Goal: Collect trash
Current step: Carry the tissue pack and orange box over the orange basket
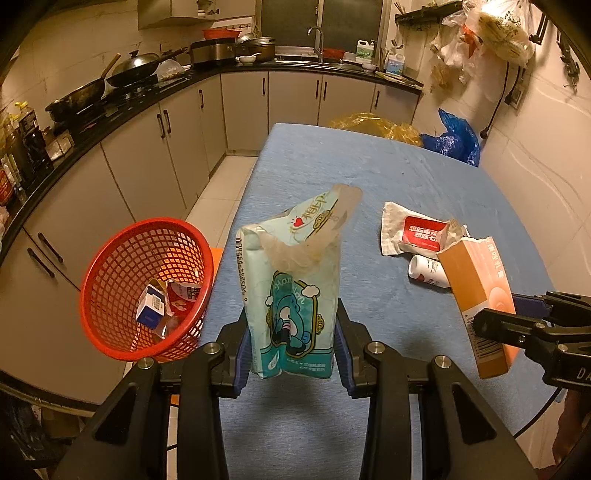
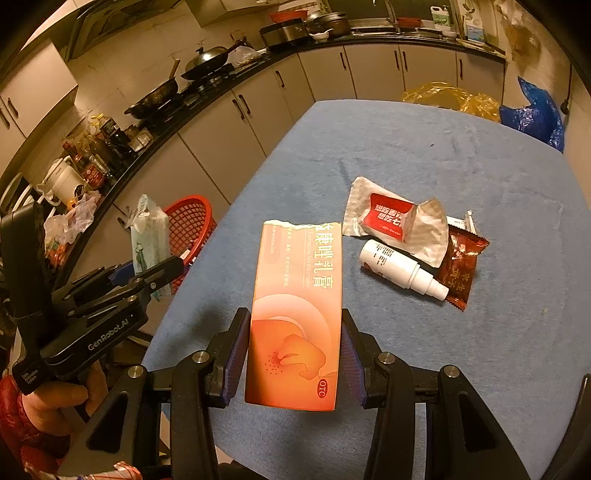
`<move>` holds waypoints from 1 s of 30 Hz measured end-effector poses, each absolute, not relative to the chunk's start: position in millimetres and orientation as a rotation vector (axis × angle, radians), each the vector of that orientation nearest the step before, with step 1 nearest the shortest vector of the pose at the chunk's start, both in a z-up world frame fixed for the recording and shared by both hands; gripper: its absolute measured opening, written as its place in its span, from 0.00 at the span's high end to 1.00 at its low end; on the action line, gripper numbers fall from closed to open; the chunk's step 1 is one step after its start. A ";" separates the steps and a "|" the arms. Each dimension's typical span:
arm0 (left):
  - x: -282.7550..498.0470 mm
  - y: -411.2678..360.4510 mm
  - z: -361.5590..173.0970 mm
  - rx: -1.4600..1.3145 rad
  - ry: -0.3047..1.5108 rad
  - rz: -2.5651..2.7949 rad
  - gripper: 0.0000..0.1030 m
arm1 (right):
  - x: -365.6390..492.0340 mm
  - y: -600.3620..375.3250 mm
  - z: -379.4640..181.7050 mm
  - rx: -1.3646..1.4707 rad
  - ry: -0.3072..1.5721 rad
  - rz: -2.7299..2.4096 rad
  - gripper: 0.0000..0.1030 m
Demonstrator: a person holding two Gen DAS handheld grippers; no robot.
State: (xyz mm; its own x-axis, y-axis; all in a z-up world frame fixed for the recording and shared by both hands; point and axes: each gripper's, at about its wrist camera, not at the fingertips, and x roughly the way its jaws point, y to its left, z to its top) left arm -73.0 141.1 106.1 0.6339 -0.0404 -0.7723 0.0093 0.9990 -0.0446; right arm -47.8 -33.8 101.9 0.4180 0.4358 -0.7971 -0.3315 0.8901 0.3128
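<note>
I see a small kitchen under dim amber light. My landmark is the blue-covered worktop (image 1: pixel 388 166). Left of it, a black countertop (image 1: pixel 122 107) curves along the wall and round behind it, above beige cabinet doors (image 1: pixel 147 166) with dark handles. On that countertop stand two woks (image 1: pixel 107 81), with oil bottles (image 2: pixel 99 147) nearer me. Beyond the worktop's far end, a sink with a curved tap (image 1: pixel 316 40) sits under a dark window (image 1: pixel 321 22). Pale floor tiles (image 1: pixel 218 199) run between the worktop and the cabinets. To its right, plastic bags (image 1: pixel 491 40) hang on a pale tiled wall (image 1: pixel 535 147).
</note>
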 end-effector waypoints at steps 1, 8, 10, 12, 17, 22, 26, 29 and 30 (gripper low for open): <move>-73.5 142.3 106.4 -0.040 0.883 -0.028 0.65 | -48.3 -33.2 102.5 0.110 1.033 0.477 0.51; -77.2 144.6 107.7 -0.043 0.879 -0.031 0.65 | -50.1 -34.7 106.5 0.109 1.028 0.439 0.51; -78.0 144.5 107.4 -0.043 0.880 -0.032 0.65 | -49.7 -35.7 107.2 0.111 1.031 0.428 0.51; -79.7 145.6 107.9 -0.045 0.879 -0.033 0.65 | -50.0 -36.2 107.8 0.114 1.033 0.416 0.51; -79.5 146.4 107.8 -0.045 0.881 -0.033 0.65 | -52.0 -34.5 109.0 0.117 1.035 0.400 0.51; -81.4 148.7 108.8 -0.047 0.879 -0.033 0.65 | -52.5 -30.7 109.6 0.115 1.039 0.395 0.51; -84.7 152.3 110.8 -0.053 0.876 -0.031 0.65 | -53.0 -26.9 109.7 0.107 1.042 0.395 0.51; -86.7 157.4 111.6 -0.059 0.873 -0.028 0.65 | -53.9 -23.1 109.7 0.100 1.045 0.397 0.51; -87.0 158.9 111.8 -0.061 0.872 -0.027 0.65 | -54.2 -21.8 109.4 0.100 1.046 0.399 0.51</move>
State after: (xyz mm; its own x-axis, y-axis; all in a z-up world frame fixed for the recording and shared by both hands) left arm -87.0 158.9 111.8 0.6430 -0.0483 -0.7644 -0.0013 0.9979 -0.0642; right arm -54.2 -21.8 109.4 0.4365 0.3671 -0.8214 -0.2734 0.9239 0.2676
